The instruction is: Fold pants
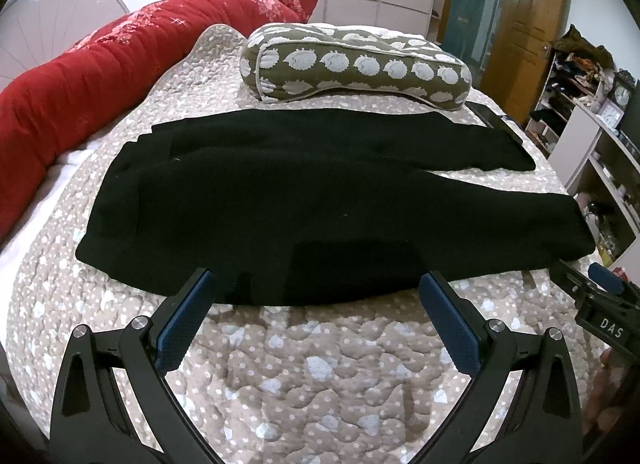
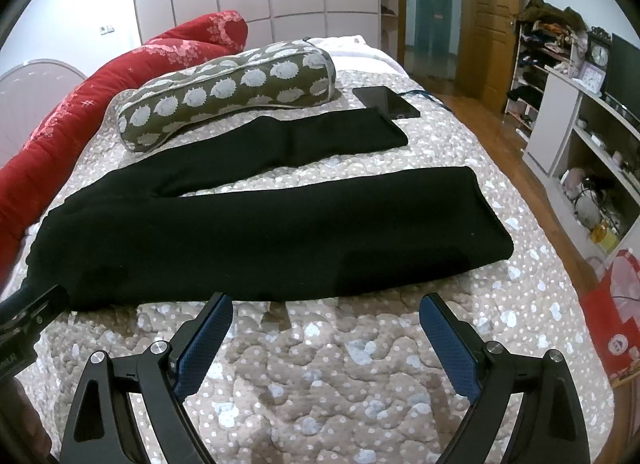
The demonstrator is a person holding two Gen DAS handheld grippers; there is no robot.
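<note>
Black pants [image 1: 304, 192] lie flat across the quilted bed, waist to the left, two legs spread apart to the right. They also show in the right wrist view [image 2: 256, 232]. My left gripper [image 1: 316, 284] is open and empty, its tips at the pants' near edge. My right gripper [image 2: 326, 304] is open and empty, just short of the near leg's edge. The right gripper's body shows at the right edge of the left wrist view [image 1: 604, 304]. The left gripper's body shows at the left edge of the right wrist view [image 2: 28, 316].
A grey-green pillow with white hedgehog prints [image 2: 224, 92] lies behind the pants. A red quilt roll [image 1: 100, 76] runs along the left. A dark tablet [image 2: 386, 102] lies by the far leg's end. Shelves [image 2: 588, 152] stand right of the bed [image 2: 360, 376].
</note>
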